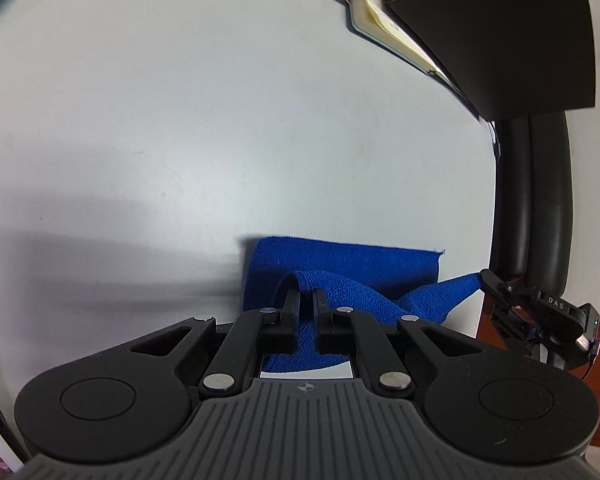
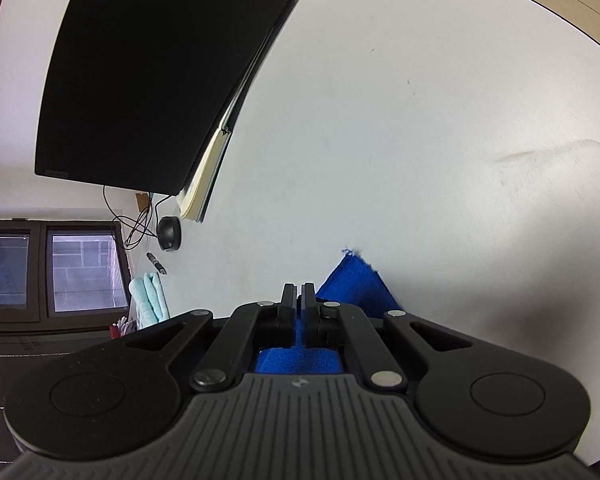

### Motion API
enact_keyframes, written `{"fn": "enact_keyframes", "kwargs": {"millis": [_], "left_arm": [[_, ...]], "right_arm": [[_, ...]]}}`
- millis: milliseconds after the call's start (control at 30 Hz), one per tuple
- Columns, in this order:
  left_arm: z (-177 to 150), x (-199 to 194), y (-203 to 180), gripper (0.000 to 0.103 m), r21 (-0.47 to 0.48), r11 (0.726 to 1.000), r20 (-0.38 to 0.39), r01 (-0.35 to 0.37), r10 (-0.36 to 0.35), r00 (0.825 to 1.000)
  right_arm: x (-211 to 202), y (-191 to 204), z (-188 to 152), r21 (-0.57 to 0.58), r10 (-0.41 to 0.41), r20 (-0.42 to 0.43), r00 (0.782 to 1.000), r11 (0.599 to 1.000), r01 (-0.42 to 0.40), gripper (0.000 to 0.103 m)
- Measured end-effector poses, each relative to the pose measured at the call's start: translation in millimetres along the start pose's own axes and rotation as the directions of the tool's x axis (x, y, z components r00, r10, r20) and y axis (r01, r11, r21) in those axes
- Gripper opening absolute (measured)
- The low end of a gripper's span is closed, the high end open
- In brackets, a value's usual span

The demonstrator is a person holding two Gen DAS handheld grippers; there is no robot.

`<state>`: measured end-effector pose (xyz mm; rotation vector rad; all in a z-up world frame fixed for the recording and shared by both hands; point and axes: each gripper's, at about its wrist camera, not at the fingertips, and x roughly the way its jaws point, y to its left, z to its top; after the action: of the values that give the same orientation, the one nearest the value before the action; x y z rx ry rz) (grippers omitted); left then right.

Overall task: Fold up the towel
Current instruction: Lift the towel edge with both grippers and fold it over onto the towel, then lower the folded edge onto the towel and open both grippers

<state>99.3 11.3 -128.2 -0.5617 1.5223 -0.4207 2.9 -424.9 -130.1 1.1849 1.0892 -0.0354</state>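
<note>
A blue towel (image 1: 340, 264) lies partly folded on the white table (image 1: 180, 120), near its right edge in the left wrist view. My left gripper (image 1: 306, 294) is shut on a raised fold of that towel at its near edge. The right gripper (image 1: 485, 278) shows at the right of the same view, pinching the towel's other corner, which is pulled out to a point. In the right wrist view my right gripper (image 2: 299, 292) is shut with blue towel (image 2: 356, 288) between and under its fingers; a corner of the cloth lies flat beyond it.
An open black laptop (image 2: 148, 72) stands over a notebook (image 2: 208, 172) at the back of the table (image 2: 380, 120). A black mouse (image 2: 169, 233), a pen (image 2: 156, 263) and a folded light green cloth (image 2: 150, 298) lie further off. A black chair (image 1: 532, 200) stands past the table's edge.
</note>
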Motion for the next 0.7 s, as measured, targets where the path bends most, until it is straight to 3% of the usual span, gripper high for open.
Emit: {"fn": "enact_keyframes", "kwargs": {"millis": [267, 567, 700], "left_arm": [[17, 4, -3, 0.008, 0.006, 0.998, 0.025, -0.055, 0.055, 0.998], [16, -2, -8, 0.039, 0.046, 0.996, 0.072, -0.078, 0.075, 0.995], [15, -4, -8, 0.040, 0.058, 0.995, 0.085, -0.076, 0.071, 0.994]], "right_arm": [[18, 1, 12, -0.004, -0.034, -0.026, 0.999, 0.999, 0.034, 0.002], [27, 8, 14, -0.042, -0.079, -0.011, 0.997, 0.996, 0.079, 0.004], [26, 12, 13, -0.070, -0.109, 0.010, 0.994, 0.992, 0.109, 0.007]]}}
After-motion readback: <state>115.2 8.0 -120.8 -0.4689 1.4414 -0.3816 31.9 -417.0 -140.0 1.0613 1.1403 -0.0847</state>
